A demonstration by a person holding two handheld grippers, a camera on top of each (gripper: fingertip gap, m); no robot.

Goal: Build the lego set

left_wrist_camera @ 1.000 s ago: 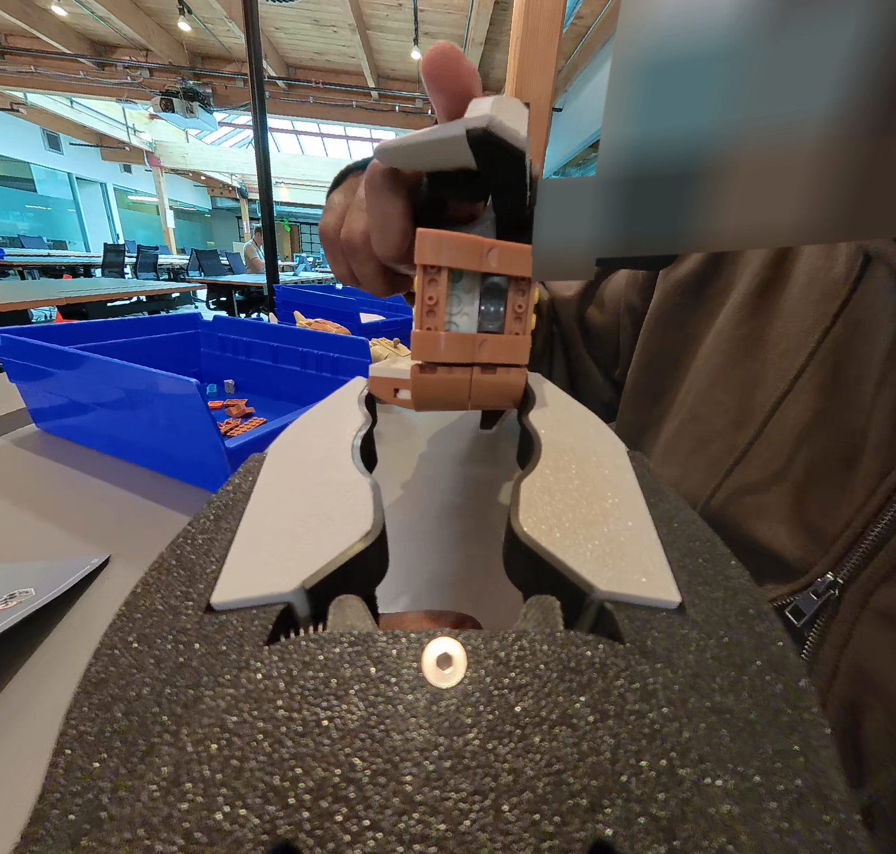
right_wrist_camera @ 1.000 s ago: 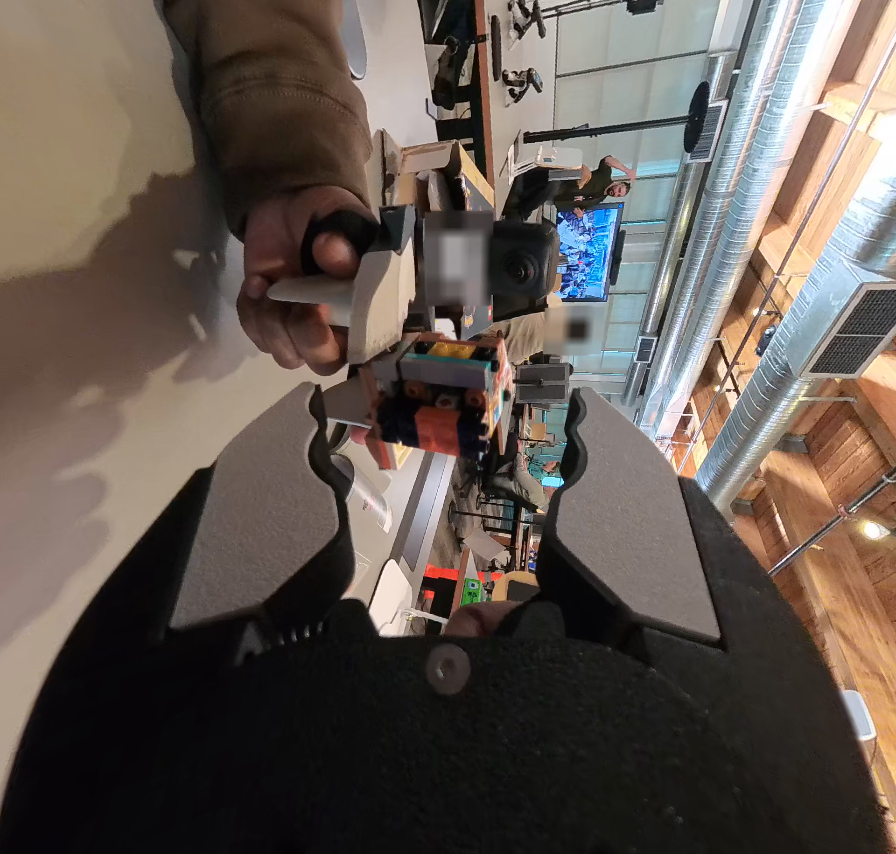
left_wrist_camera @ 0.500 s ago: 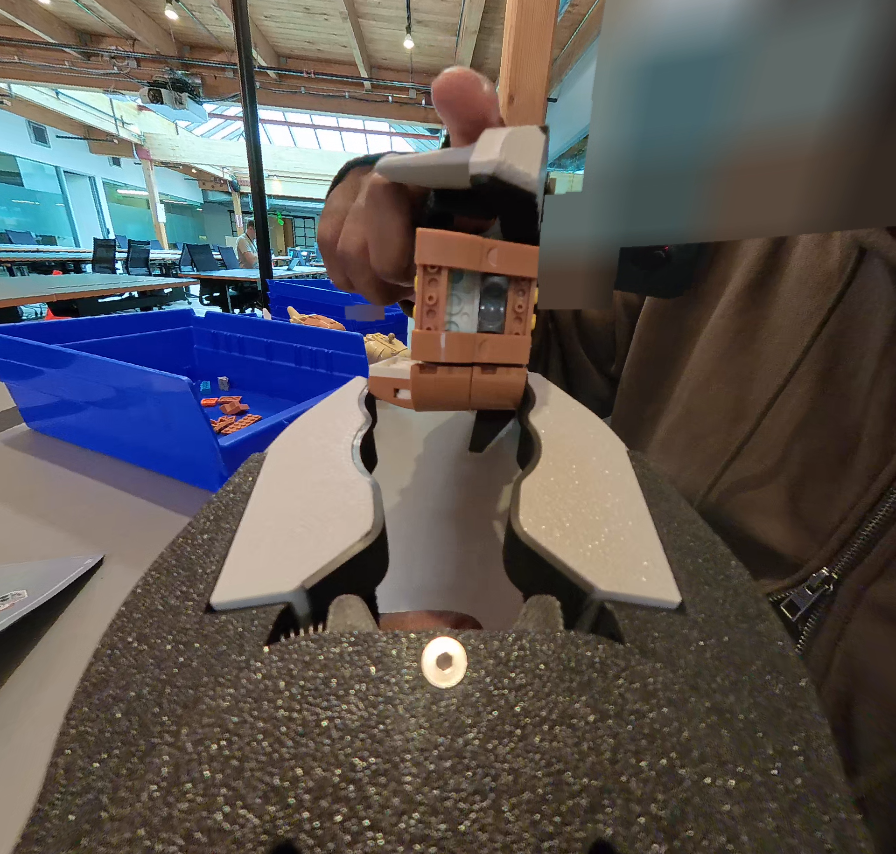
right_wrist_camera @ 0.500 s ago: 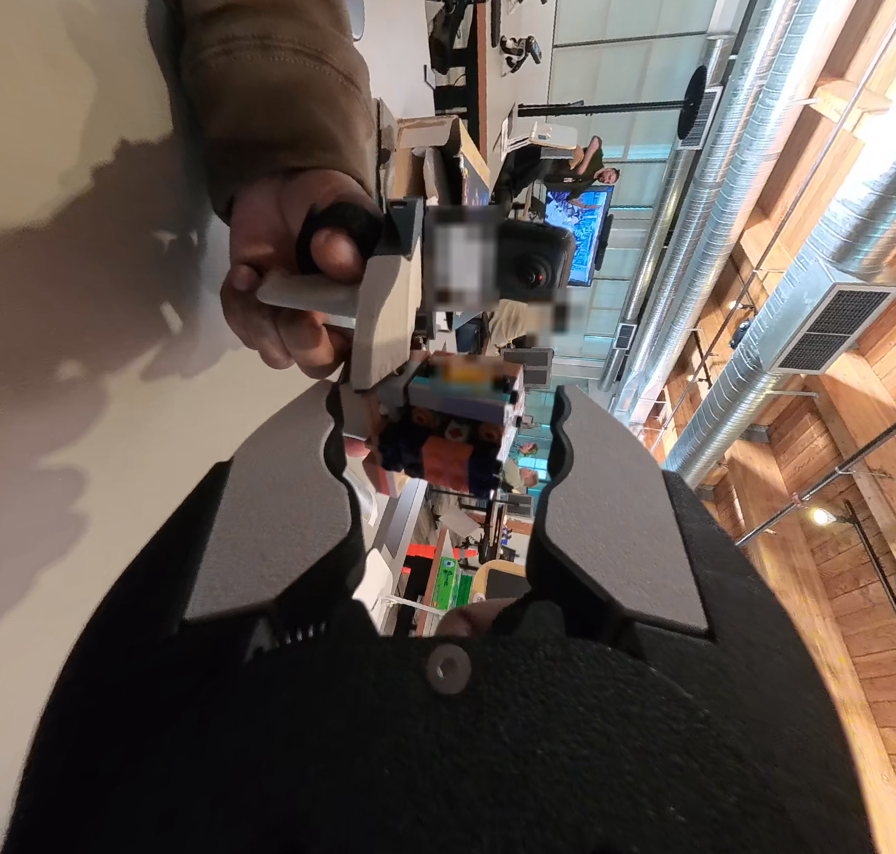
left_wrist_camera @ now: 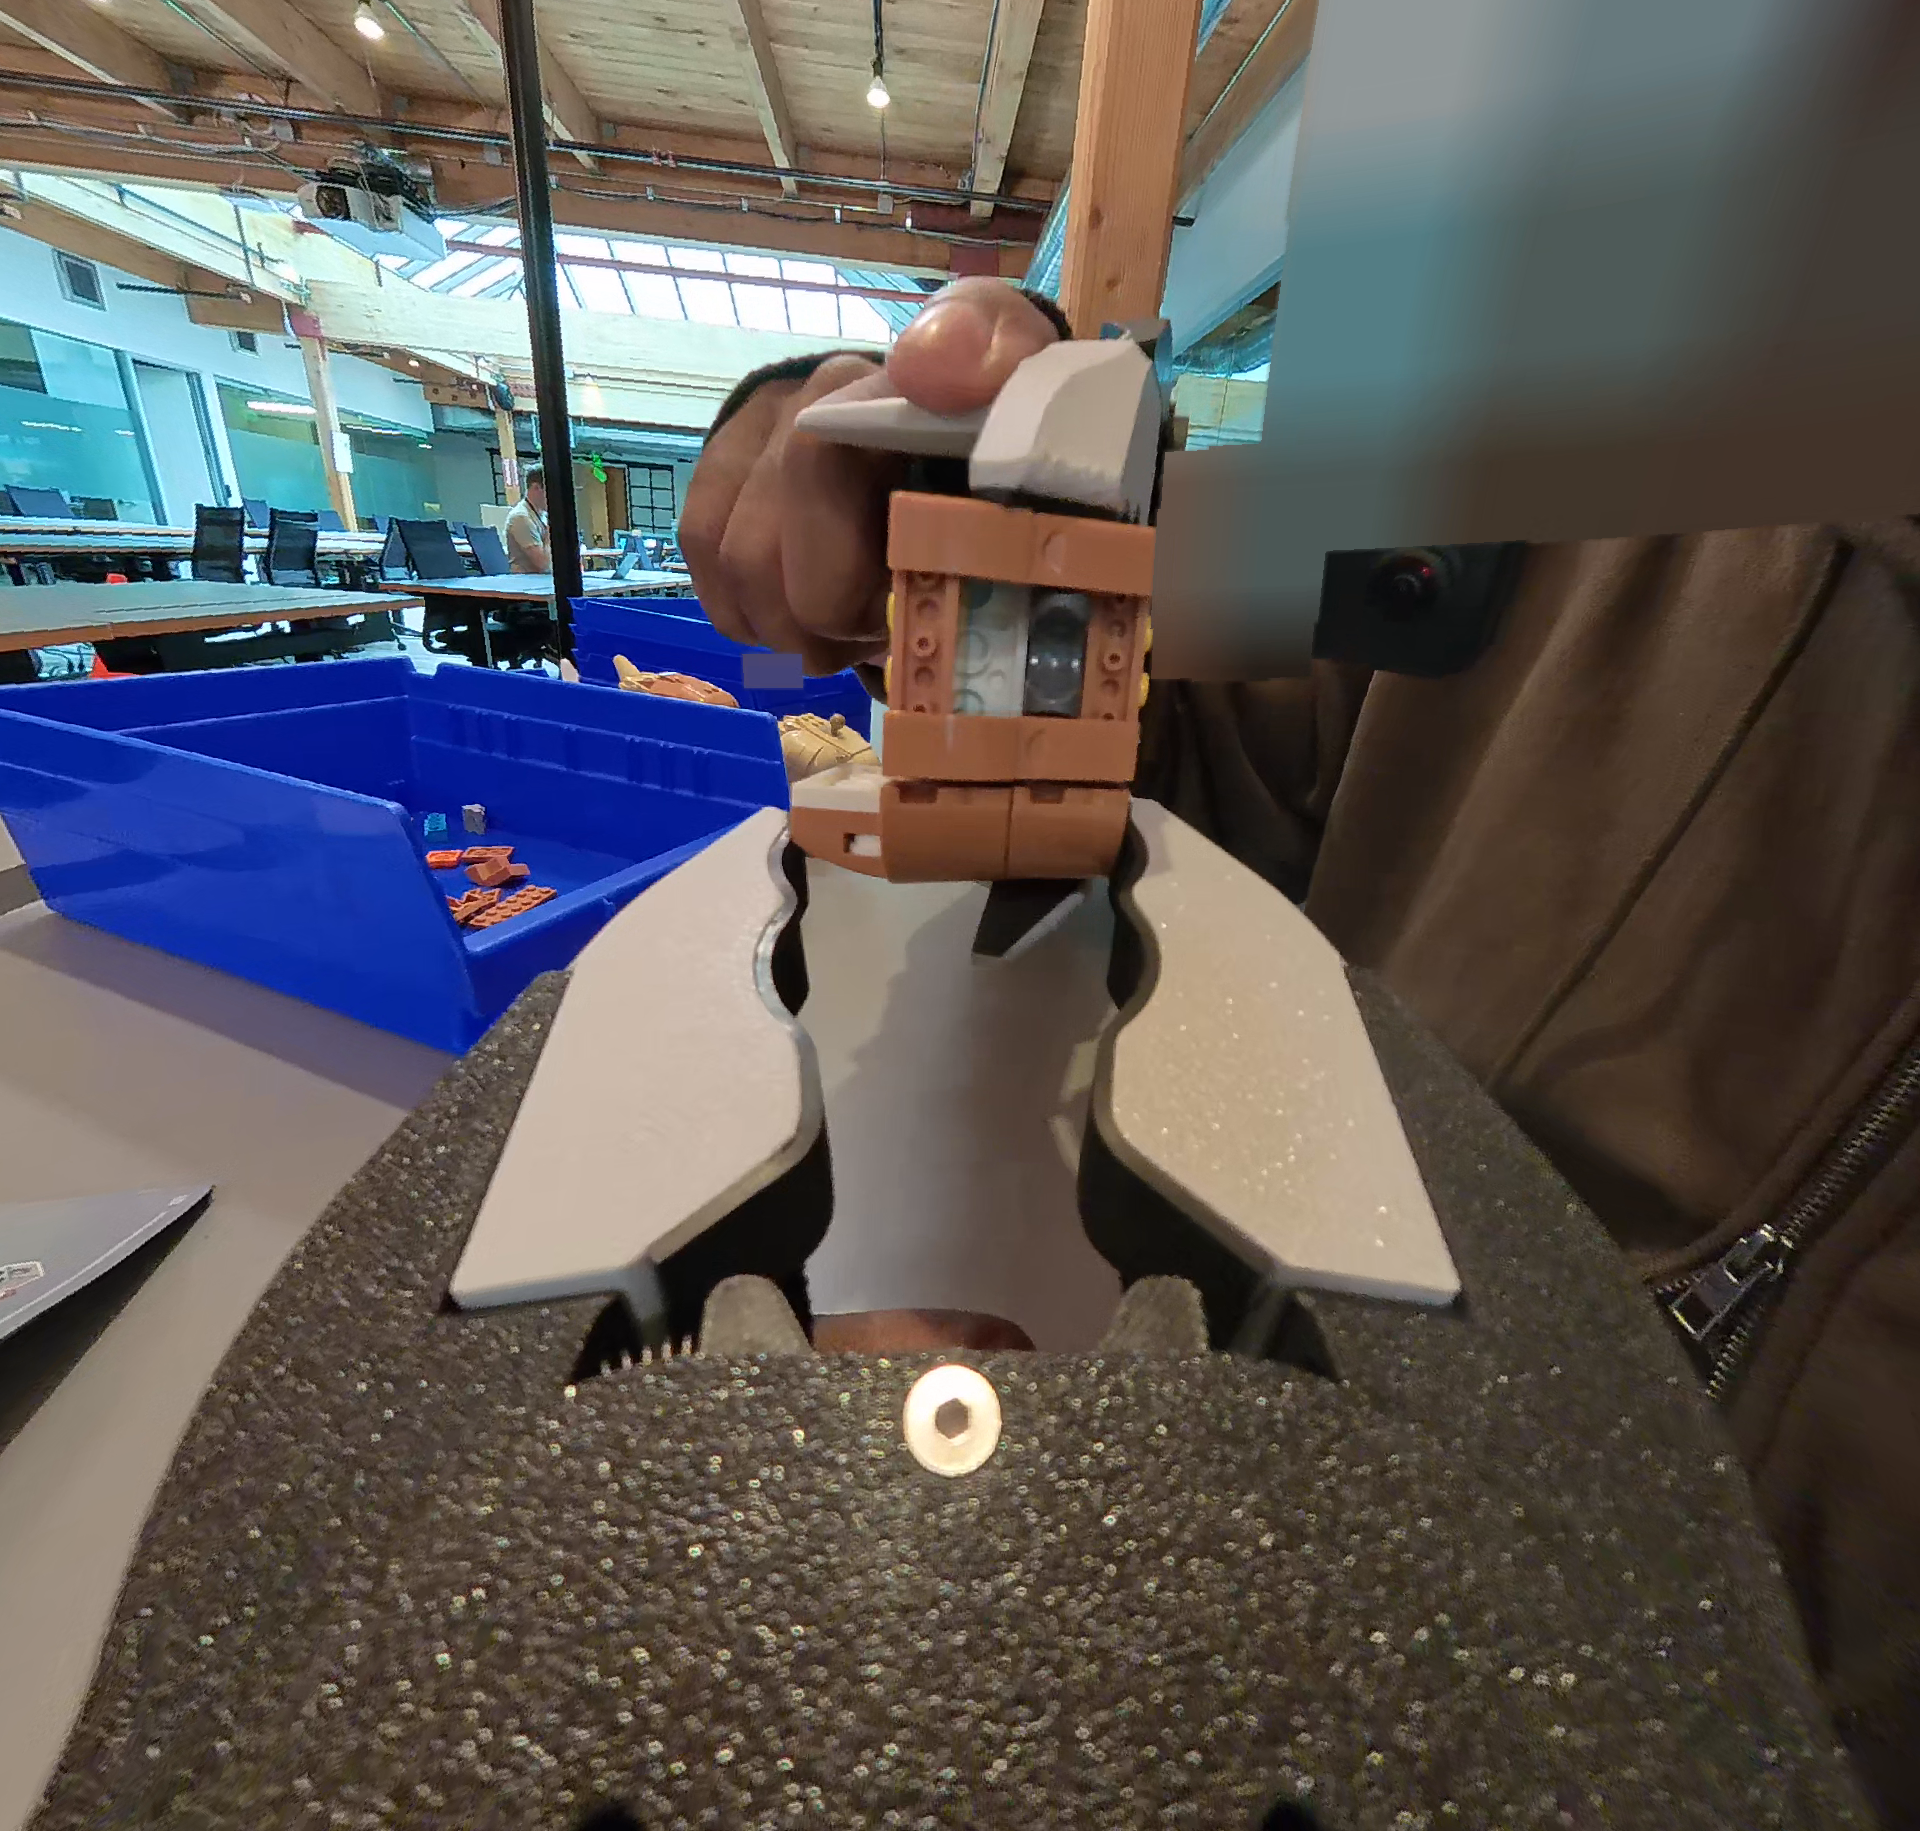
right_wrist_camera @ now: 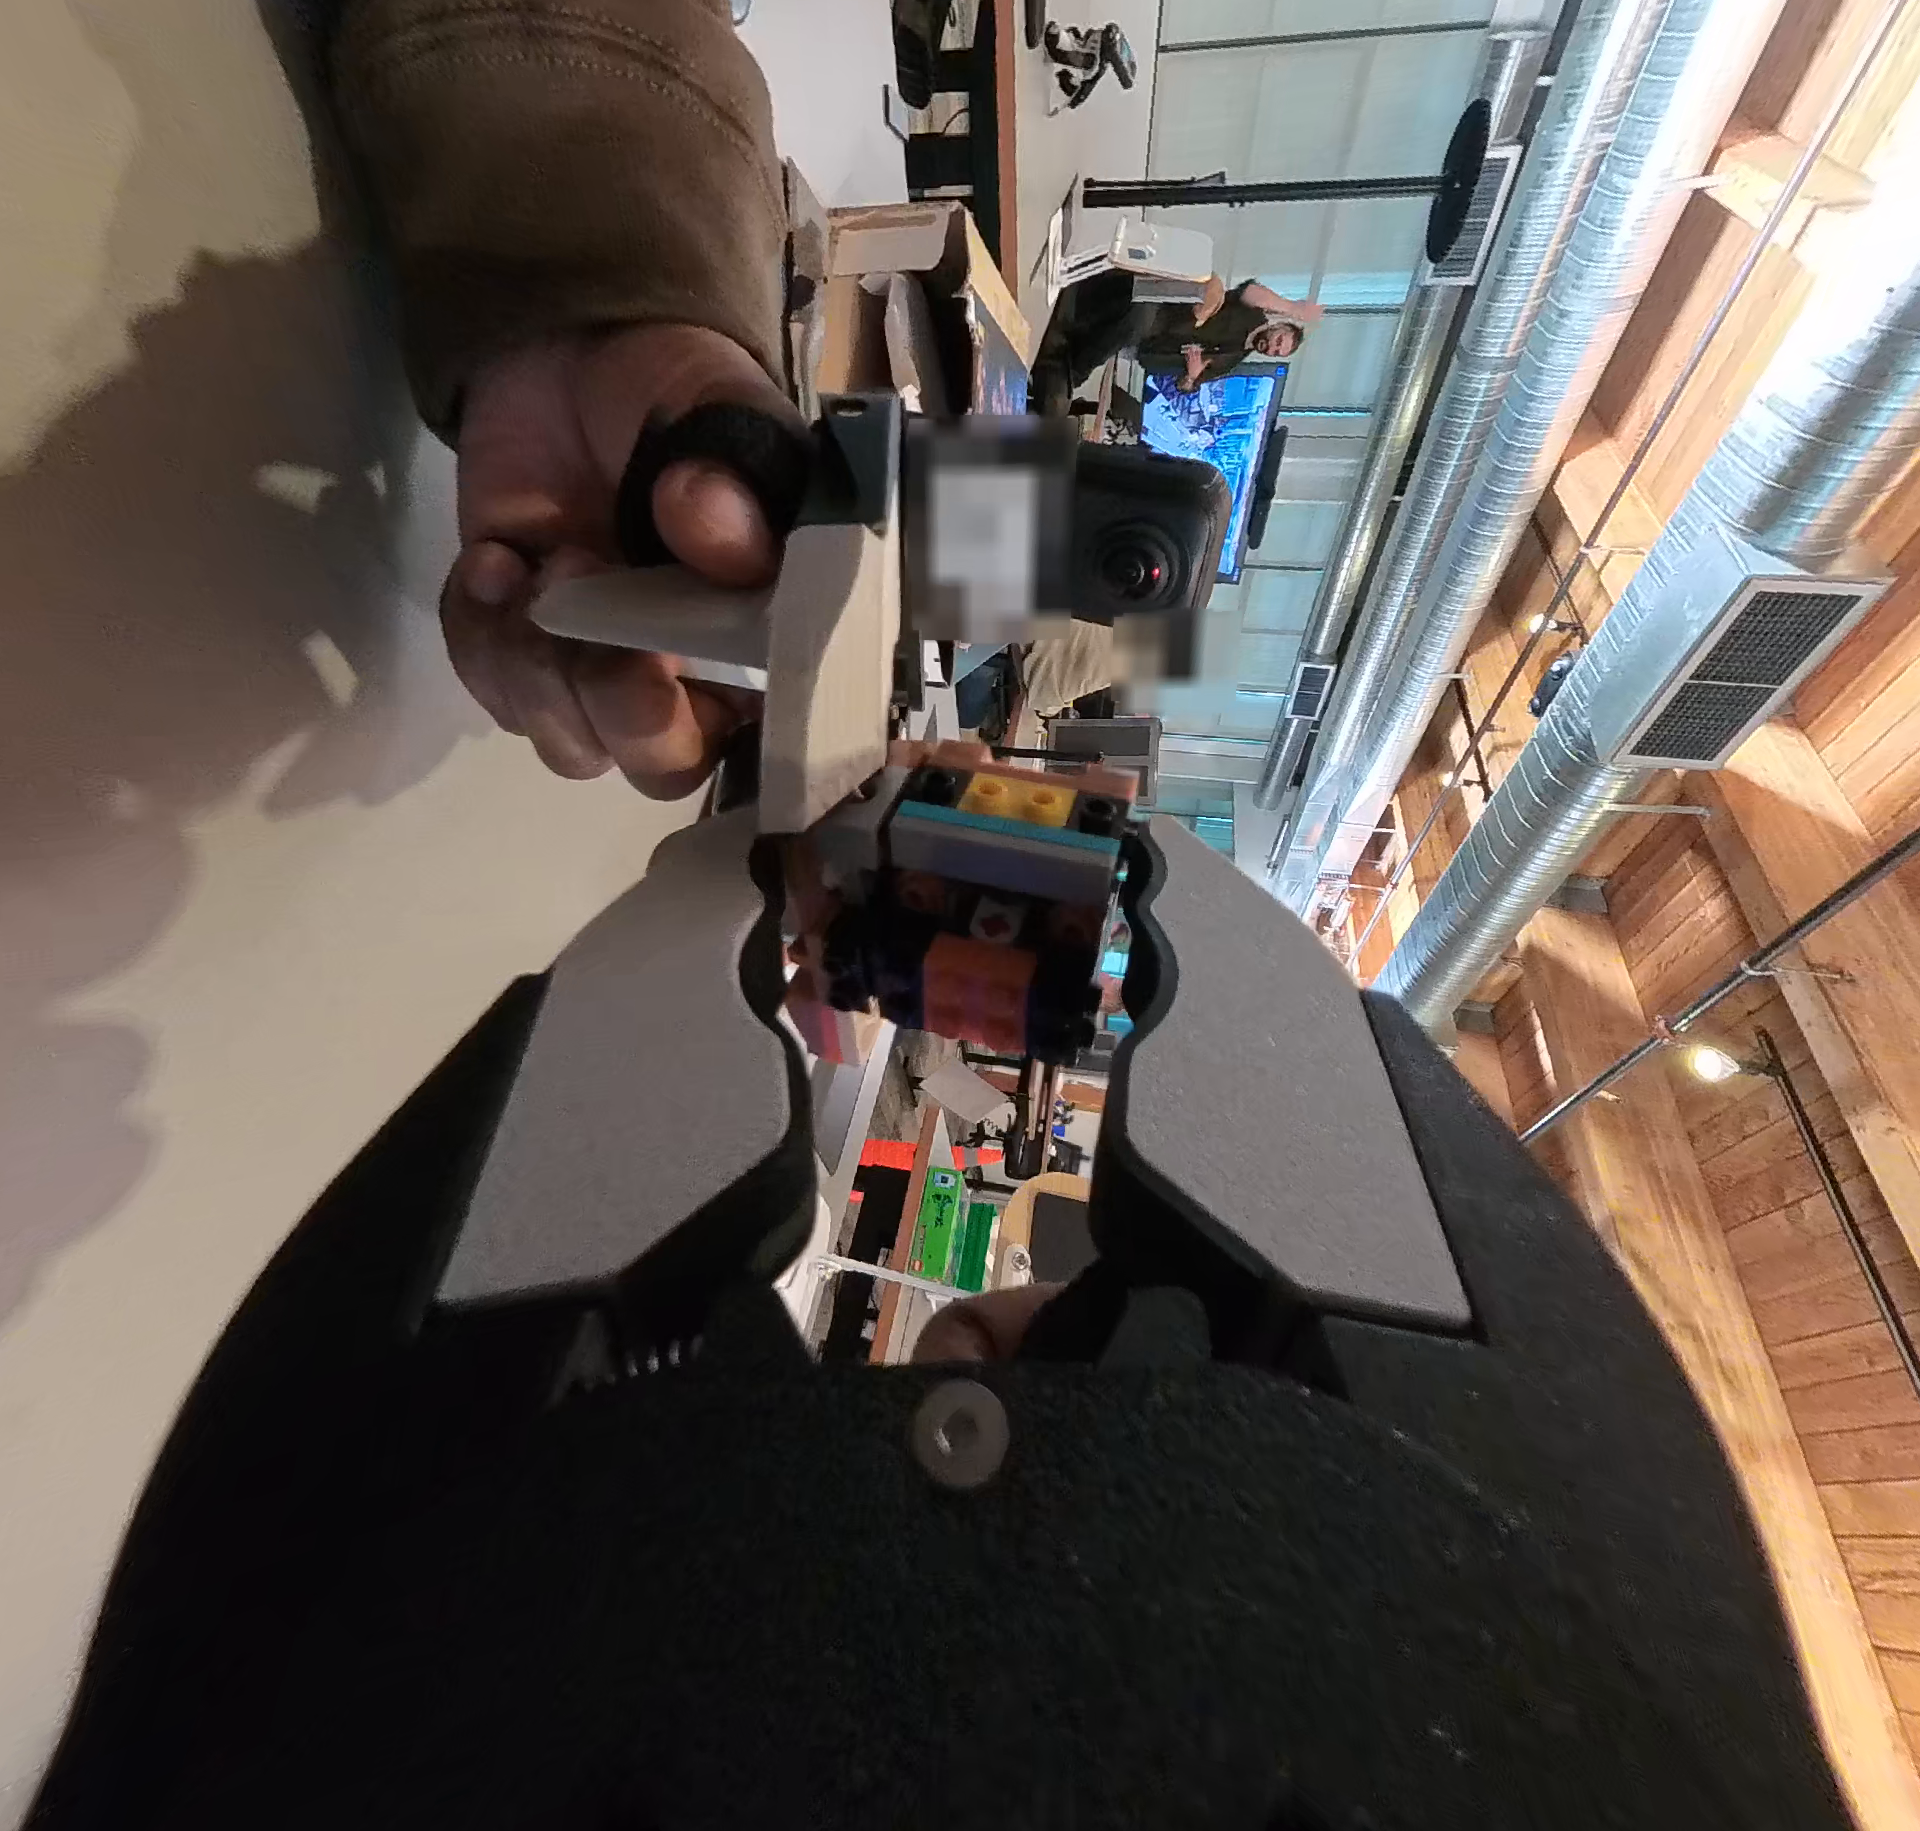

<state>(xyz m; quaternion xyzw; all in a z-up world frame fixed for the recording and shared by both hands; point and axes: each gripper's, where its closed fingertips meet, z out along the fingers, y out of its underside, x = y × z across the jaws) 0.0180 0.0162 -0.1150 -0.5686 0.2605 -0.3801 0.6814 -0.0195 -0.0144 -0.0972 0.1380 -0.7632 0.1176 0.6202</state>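
A brown lego model (left_wrist_camera: pixel 1013 638) with a grey middle is held in the air above the grey table (left_wrist_camera: pixel 208 1054). My left gripper (left_wrist_camera: pixel 961 846) is shut on its lower end. The right gripper's fingers (left_wrist_camera: pixel 1060 431) sit above and below the model in the left wrist view. In the right wrist view my right gripper (right_wrist_camera: pixel 956 898) has its fingers against both sides of the model (right_wrist_camera: pixel 997 856), whose teal, yellow, orange and black inner bricks face me. The left gripper's finger (right_wrist_camera: pixel 821 701) shows just beyond it, held by a hand.
A blue bin (left_wrist_camera: pixel 260 846) holding loose orange-brown pieces (left_wrist_camera: pixel 488 882) stands on the table at the left. A second blue bin (left_wrist_camera: pixel 665 638) and tan pieces (left_wrist_camera: pixel 826 742) lie behind it. A booklet (left_wrist_camera: pixel 83 1251) lies at the left edge. A person's brown jacket (left_wrist_camera: pixel 1610 898) fills the right. The gap from one gripper's tips to the other's is roughly 4 centimetres.
My right gripper has moved in onto the model and its fingers have narrowed from wide open to touching its sides. The left gripper has kept hold of the model.
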